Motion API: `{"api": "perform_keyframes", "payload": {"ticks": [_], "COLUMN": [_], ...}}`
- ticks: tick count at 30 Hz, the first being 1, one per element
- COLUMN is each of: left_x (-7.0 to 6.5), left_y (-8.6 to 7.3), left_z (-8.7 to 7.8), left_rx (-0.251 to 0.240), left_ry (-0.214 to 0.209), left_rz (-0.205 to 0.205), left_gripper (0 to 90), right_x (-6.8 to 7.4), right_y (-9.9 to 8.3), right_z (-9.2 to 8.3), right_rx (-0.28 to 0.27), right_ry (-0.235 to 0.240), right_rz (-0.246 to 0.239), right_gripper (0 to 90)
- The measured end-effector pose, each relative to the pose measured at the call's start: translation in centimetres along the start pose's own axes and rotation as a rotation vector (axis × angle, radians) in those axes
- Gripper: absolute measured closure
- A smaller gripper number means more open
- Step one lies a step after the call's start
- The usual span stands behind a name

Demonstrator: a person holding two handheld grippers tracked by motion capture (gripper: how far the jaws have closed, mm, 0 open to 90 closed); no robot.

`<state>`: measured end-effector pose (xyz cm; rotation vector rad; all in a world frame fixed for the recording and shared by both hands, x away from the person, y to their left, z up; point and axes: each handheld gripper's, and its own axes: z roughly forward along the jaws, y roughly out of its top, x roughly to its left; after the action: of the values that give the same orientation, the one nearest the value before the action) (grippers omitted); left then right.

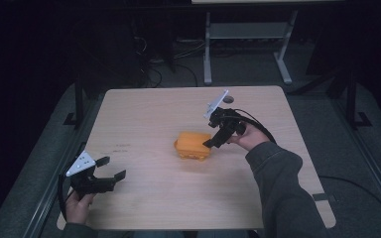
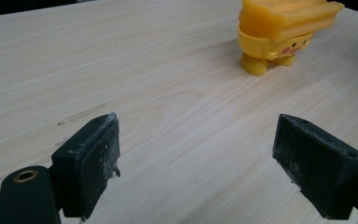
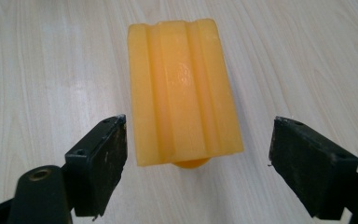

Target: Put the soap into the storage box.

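Two grippers out, one busy: my right gripper hovers jaws apart over the yellow toy figure mid-table, not gripping yet. Next I'd drop lower and square up before closing. Left gripper sits spread near the front-left corner.

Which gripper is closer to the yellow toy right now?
Right. The right gripper hangs open at the yellow toy, jaws either side of its near end; the left gripper is open, far off by the table's near-left edge.
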<state>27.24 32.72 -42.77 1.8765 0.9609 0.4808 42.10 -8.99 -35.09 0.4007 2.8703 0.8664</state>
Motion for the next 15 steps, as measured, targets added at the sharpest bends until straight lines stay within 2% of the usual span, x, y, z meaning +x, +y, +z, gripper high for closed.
{"api": "perform_keyframes", "payload": {"ticks": [5,15], "left_x": [0.0,-0.1], "left_y": [0.0,0.0], "left_z": [0.0,0.0], "left_rx": [0.000,0.004], "left_ry": [0.001,0.002], "left_rz": [0.000,0.000], "left_gripper": [14.1,14.1], "right_x": [0.1,0.2], "right_y": [-0.4,-1.8], "right_z": [-0.4,-1.1], "right_rx": [0.015,0.006], "right_ry": [-0.004,-0.015], "right_rz": [0.012,0.038], "right_gripper": [18.6,18.8]}}
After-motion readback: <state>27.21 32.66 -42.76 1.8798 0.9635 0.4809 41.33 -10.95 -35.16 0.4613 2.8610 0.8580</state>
